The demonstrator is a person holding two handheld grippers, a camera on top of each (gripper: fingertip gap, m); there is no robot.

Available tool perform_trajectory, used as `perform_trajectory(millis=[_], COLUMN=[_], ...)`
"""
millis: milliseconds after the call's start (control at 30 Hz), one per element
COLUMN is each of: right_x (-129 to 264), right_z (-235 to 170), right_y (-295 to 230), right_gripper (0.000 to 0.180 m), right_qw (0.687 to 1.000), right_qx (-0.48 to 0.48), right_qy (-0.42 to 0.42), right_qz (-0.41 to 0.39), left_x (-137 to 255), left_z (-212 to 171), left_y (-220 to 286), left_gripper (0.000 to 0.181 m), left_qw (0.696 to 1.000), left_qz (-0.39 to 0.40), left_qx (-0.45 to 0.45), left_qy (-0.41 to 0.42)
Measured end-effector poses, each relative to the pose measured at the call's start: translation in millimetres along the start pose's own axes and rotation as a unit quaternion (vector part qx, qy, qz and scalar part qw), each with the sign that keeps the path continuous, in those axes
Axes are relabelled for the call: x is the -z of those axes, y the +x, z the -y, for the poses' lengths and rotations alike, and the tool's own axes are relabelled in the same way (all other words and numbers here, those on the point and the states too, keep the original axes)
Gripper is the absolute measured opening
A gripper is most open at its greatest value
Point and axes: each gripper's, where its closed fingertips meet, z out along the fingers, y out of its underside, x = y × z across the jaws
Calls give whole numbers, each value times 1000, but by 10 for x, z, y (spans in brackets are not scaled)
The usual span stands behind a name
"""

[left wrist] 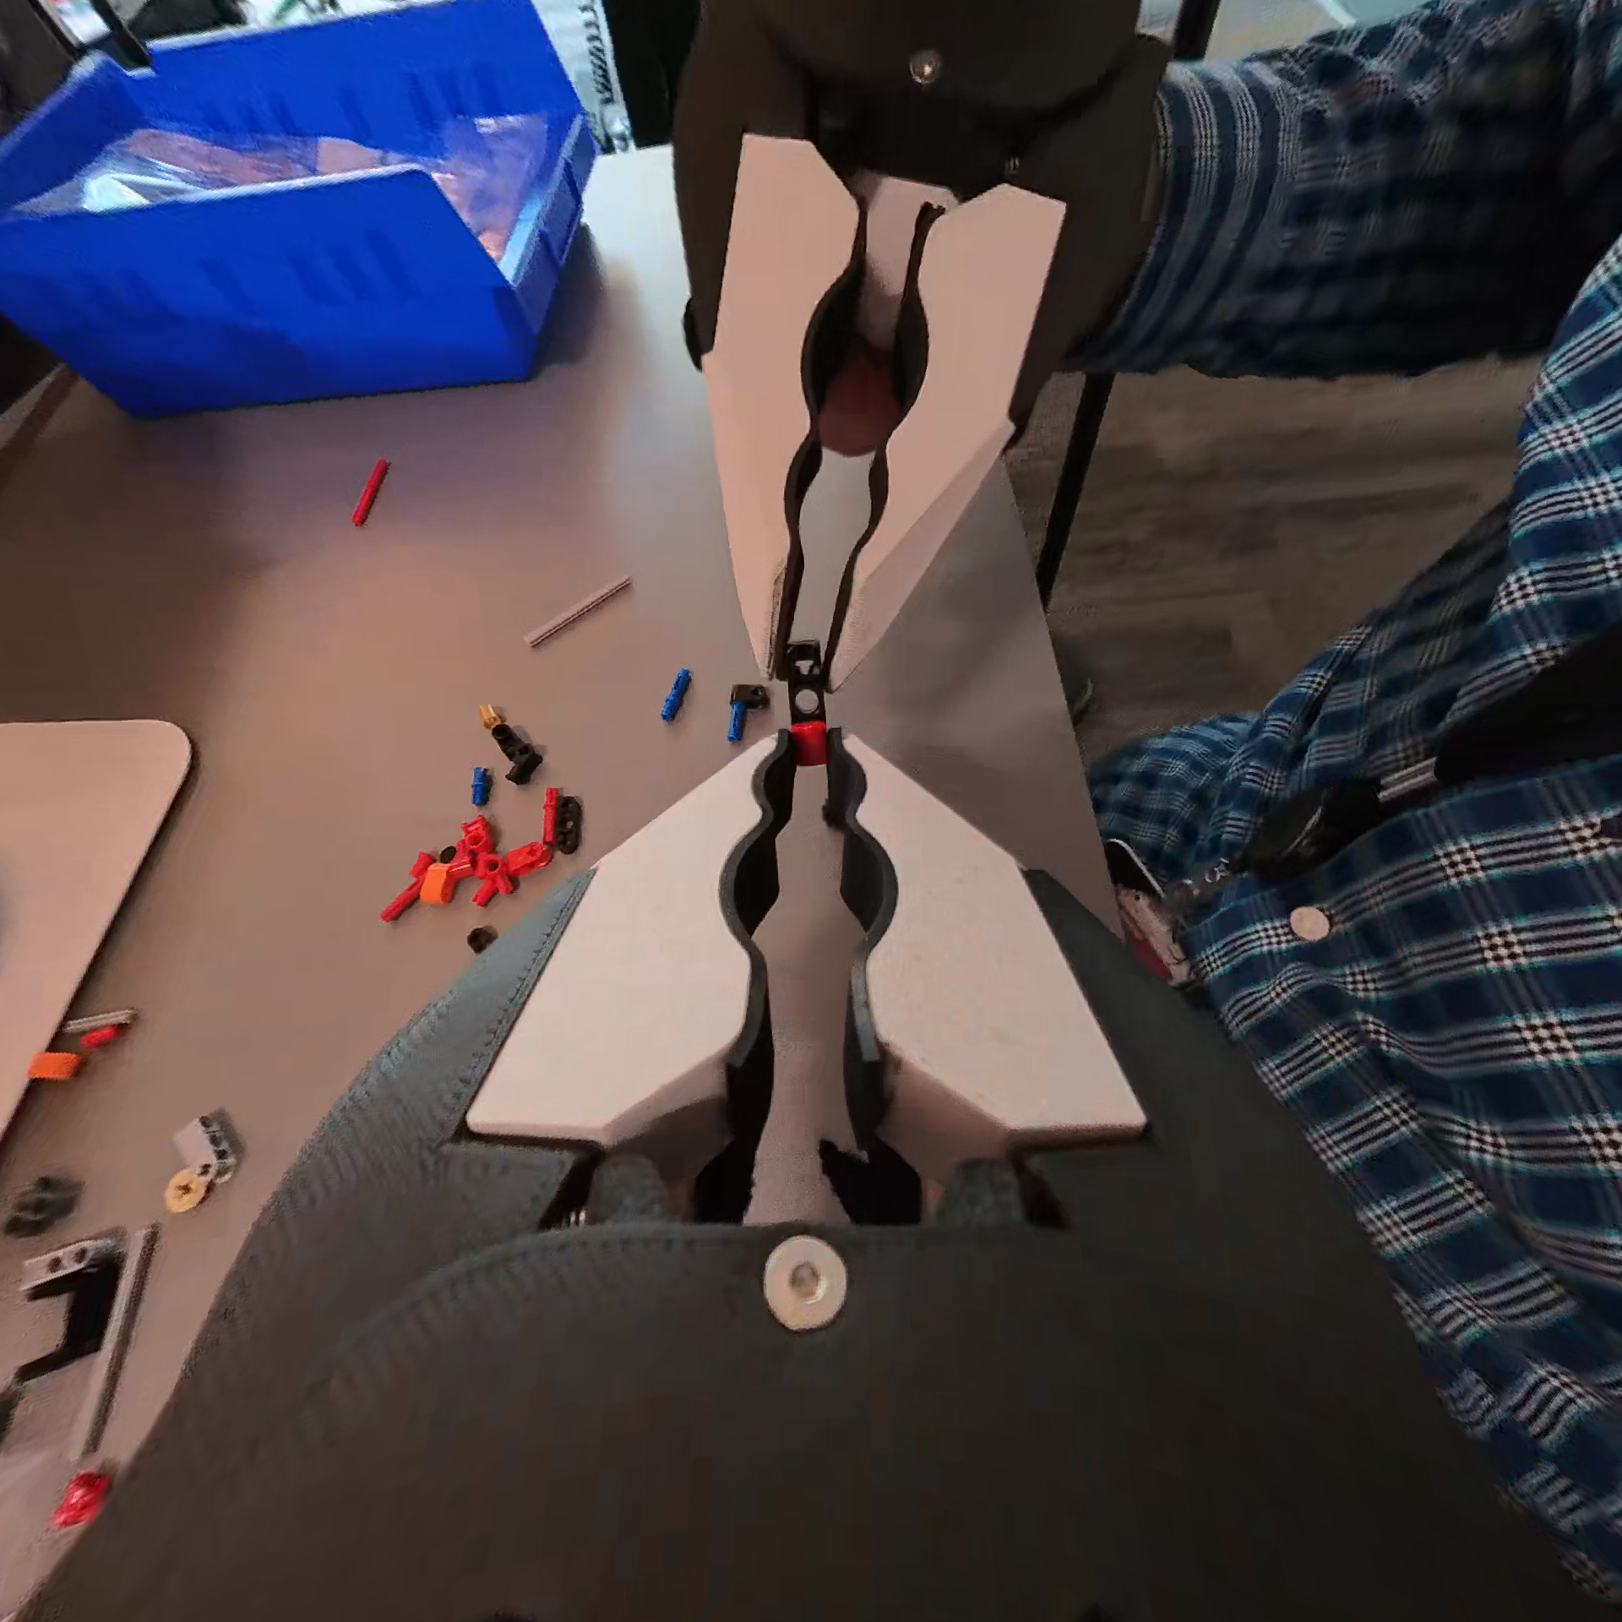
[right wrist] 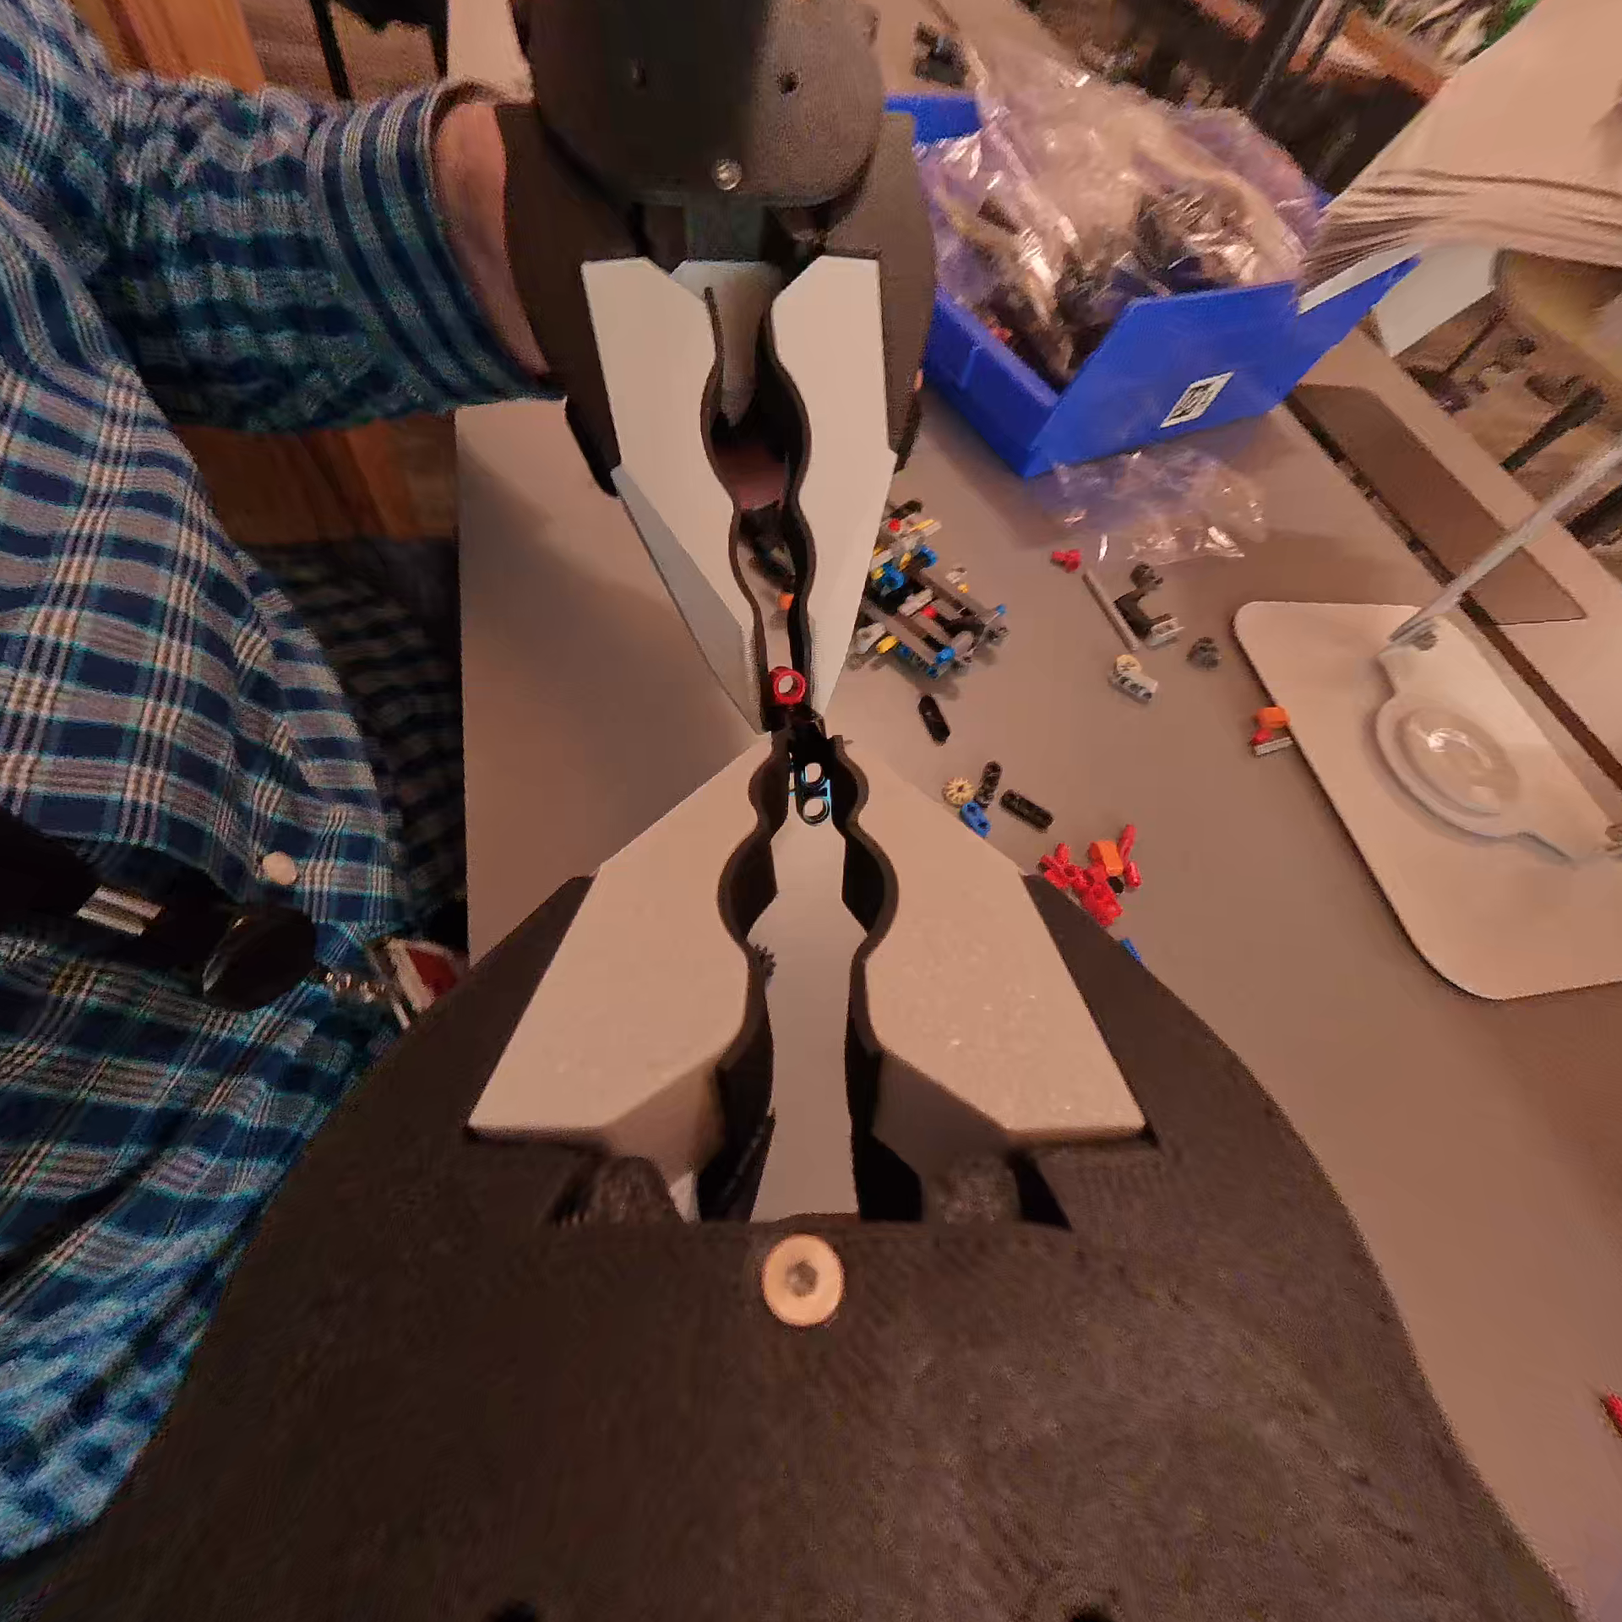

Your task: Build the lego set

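While the two claws meet tip to tip above the bench (left wrist: 290,667), the left claw (left wrist: 808,746) is closed on a small red bush (left wrist: 808,744) and the right claw (right wrist: 812,772) is clamped around a short black beam (right wrist: 813,784) with blue pins. Both pieces look light, rigid and slick, so I judge a pinch across flat sides safest. Loose lego pieces (left wrist: 478,864) lie scattered below, near a blue bin (right wrist: 1150,377). A square printed label (right wrist: 1195,399) sits on the bin; no brand marking is visible.
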Motion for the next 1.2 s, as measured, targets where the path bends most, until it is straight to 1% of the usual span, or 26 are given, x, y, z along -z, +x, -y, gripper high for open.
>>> perform_trajectory(millis=[67,167,233,333,433,500,600,633,667,700,733,800,867,933,1033,1200], right_x=[23,70,103,103,79,79,64,51,40,39,47,48,23,-43,-230,-527], right_z=[52,149,202,227,251,276,284,276,262,242,212,69,-79,-217,-483,-748], right_y=[47,117,141,139,130,129,106,101,101,124,167,352,524,707,915,1151], right_gripper=[5,5,5,5,5,5,5,5,10,18,19,19,19,18,20,19], right_qw=[999,992,984,975,968,964,960,961,965,967,971,983,991,993,989,983], right_qx=[-30,-86,-119,-147,-161,-166,-177,-173,-167,-166,-160,-137,-109,-91,-88,-85], right_qy=[30,94,136,169,191,208,217,212,202,191,177,120,52,-9,-95,-154], right_qz=[-4,-9,-3,9,13,13,25,24,24,23,16,-26,-53,-77,-75,-47], left_x=[30,74,82,111,111,124,148,151,161,190,230,304,333,345,408,526], left_z=[60,144,152,240,284,289,285,270,250,227,209,137,10,-92,-123,-261], left_y=[-56,-133,-148,-120,-111,-128,-107,-107,-116,-143,-175,-278,-381,-482,-629,-939], left_gripper=[7,10,16,18,15,6,6,5,6,6,5,5,5,5,5,5], left_qw=[1000,996,992,981,975,972,969,969,971,973,973,977,982,985,985,984], left_qz=[13,26,22,0,-3,2,-11,-9,-3,8,16,44,75,96,110,145], left_qx=[10,50,77,116,128,133,145,143,139,135,134,130,116,106,97,83], left_qy=[21,74,101,155,182,192,202,199,194,189,185,166,126,95,85,54])
